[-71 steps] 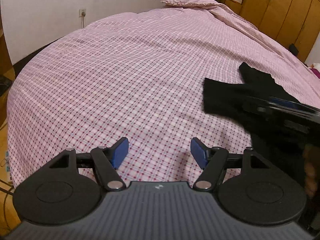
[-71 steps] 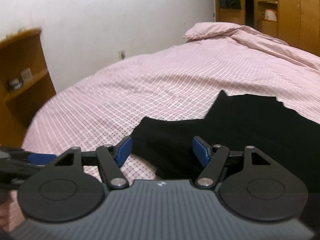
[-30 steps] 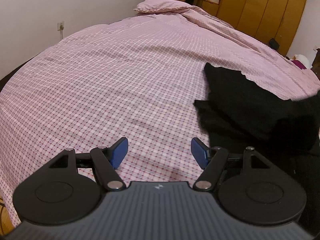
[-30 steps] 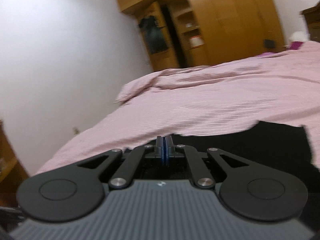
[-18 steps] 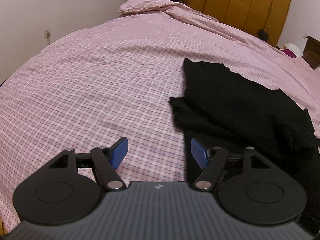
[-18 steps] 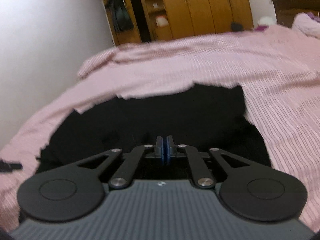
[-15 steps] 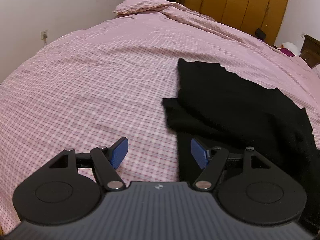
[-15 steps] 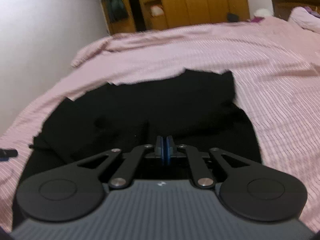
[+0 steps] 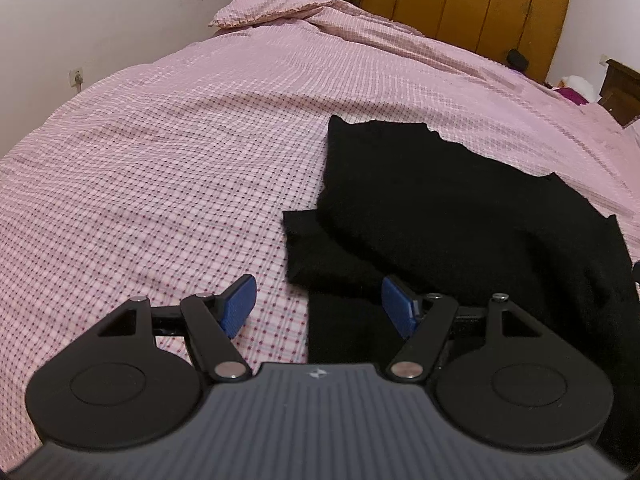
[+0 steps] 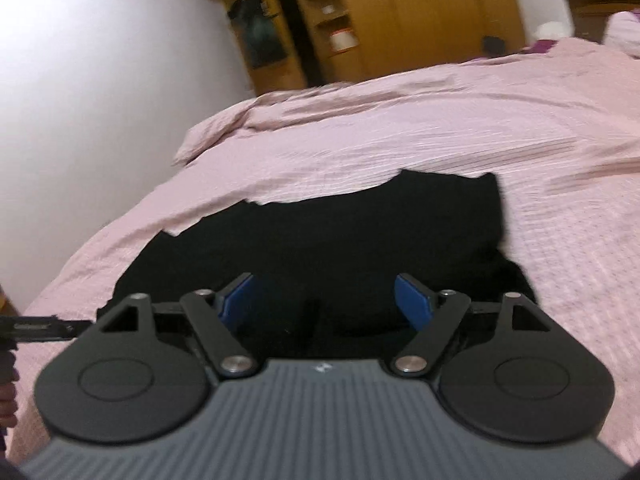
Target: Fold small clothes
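Pink checked bedding covers the bed (image 9: 168, 168) that fills both our views, and on it lies the one task item we can count: a single black garment (image 9: 452, 216), spread flat with its upper layer folded over a lower flap that juts out toward the left wrist camera. From the right wrist view the same black garment (image 10: 340, 240) stretches across the bed just ahead of the fingers, its far edge ragged against the pink cover. Our left hand-held gripper (image 9: 318, 306) hovers with its jaws well apart and nothing between the pads; its left blue pad sits over bare bedding and its right one over the garment's near edge. Our right hand-held gripper (image 10: 326, 304) has just been opening its jaws; they now stand wide, with black cloth beneath them but not pinched by either pad. Farther out, one pillow (image 9: 264, 10) lies at the head of the bed, and a wooden wardrobe (image 9: 500, 4) lines the back wall; an open shelf in it holds one pale container (image 10: 342, 40), contents too blurred to tell. One wall socket (image 9: 77, 77) shows at left.
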`<state>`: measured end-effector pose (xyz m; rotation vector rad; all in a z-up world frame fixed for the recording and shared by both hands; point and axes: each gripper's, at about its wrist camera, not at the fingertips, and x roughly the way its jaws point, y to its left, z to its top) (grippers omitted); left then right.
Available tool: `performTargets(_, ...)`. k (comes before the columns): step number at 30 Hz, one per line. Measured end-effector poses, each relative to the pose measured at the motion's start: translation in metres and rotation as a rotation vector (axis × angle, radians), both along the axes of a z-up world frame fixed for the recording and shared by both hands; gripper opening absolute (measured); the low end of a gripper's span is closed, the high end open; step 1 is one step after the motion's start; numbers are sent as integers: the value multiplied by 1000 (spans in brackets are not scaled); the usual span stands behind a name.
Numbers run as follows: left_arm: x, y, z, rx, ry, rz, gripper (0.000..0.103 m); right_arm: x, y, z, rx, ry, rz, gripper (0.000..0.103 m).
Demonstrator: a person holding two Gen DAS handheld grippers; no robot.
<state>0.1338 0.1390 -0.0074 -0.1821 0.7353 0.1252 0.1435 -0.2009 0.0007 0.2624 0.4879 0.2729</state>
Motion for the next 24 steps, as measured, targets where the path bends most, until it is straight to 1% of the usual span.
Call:
performTargets(1,3,-1,-1,6,1,0,74,7,3,-2,-1,11,16,78)
performTargets(4,11,-8,-2,29,-11,-8,74,28,8,-13,14,56,45,72)
performTargets(5,14,-10,-3,38,-17,-13,74,35,9,-18,28,77,50,65)
performTargets(7,22,-14,-5,54,-25,-23,74,45,8,-27,63,138,74,36)
performTargets(8,27,-17,-7,63,-26,-27,74,49,7,-31,83,171,93,11)
performTargets(9,31,-18,-9,69,-23,-30,74,48,6,-32,102,188,84,12)
performTargets(11,41,-22,-15,90,-11,-33,74,34,3,-24,120,141,27,12)
performTargets(12,45,-24,-18,100,-5,-33,74,20,-1,-15,130,102,-33,12)
performTargets(14,50,-27,-23,117,2,-35,74,-4,-11,-1,139,60,-153,12)
performTargets(15,51,-28,-25,122,1,-34,74,-17,-16,7,123,48,-224,12)
performTargets(16,52,-28,-26,125,1,-33,74,-27,-20,11,103,34,-261,12)
performTargets(17,53,-29,-27,126,2,-30,75,-35,-23,14,65,27,-304,14)
performTargets(19,53,-28,-27,124,4,-25,75,-45,-29,16,-13,36,-388,14)
performTargets(21,53,-28,-27,124,3,-24,75,-48,-38,14,-68,66,-414,14)
performTargets(23,52,-28,-27,126,2,-24,75,-50,-47,10,-64,95,-408,14)
performTargets(24,52,-28,-26,127,2,-24,75,-52,-53,6,-45,110,-396,17)
